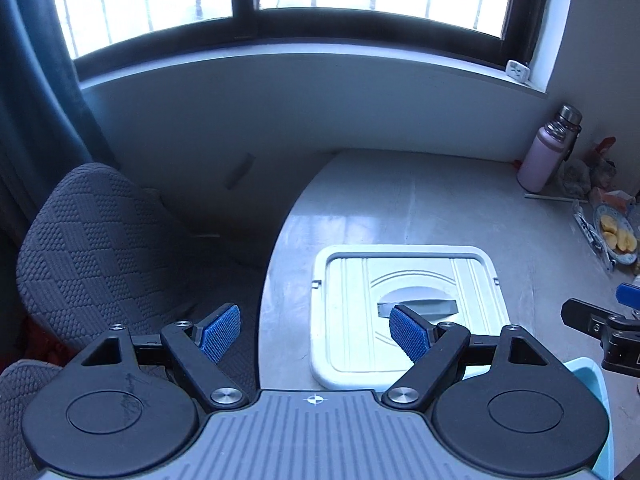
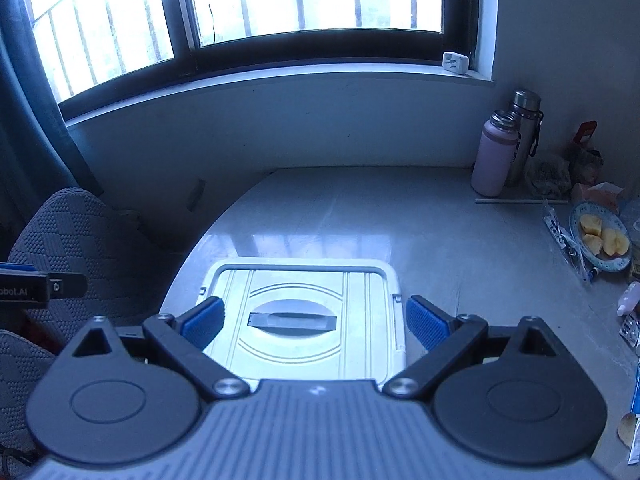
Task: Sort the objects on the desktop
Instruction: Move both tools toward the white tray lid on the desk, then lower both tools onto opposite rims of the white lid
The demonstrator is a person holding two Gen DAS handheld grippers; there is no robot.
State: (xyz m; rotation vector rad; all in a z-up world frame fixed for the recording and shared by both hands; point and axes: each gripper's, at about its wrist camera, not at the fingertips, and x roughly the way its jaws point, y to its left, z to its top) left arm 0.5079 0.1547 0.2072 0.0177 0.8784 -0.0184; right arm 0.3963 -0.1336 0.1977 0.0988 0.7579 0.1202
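We hold both the left gripper (image 1: 316, 334) and the right gripper (image 2: 314, 322) spread wide, gripping nothing. A white box (image 2: 300, 300) with its lid on sits near us on the table (image 2: 440, 240).

The one legible print is "obot.AI" in pale letters on the black body of the left hand-held gripper (image 2: 24, 286), seen at the left edge of the right wrist view, its first letter cut off by the frame. A faint handwritten scrawl on the round black housing (image 1: 130, 404) in the left wrist view cannot be read. Printing on the wrapper (image 2: 560, 236) beside the plate (image 2: 578, 210) on the table (image 2: 400, 216) is too small and blurred to make out.
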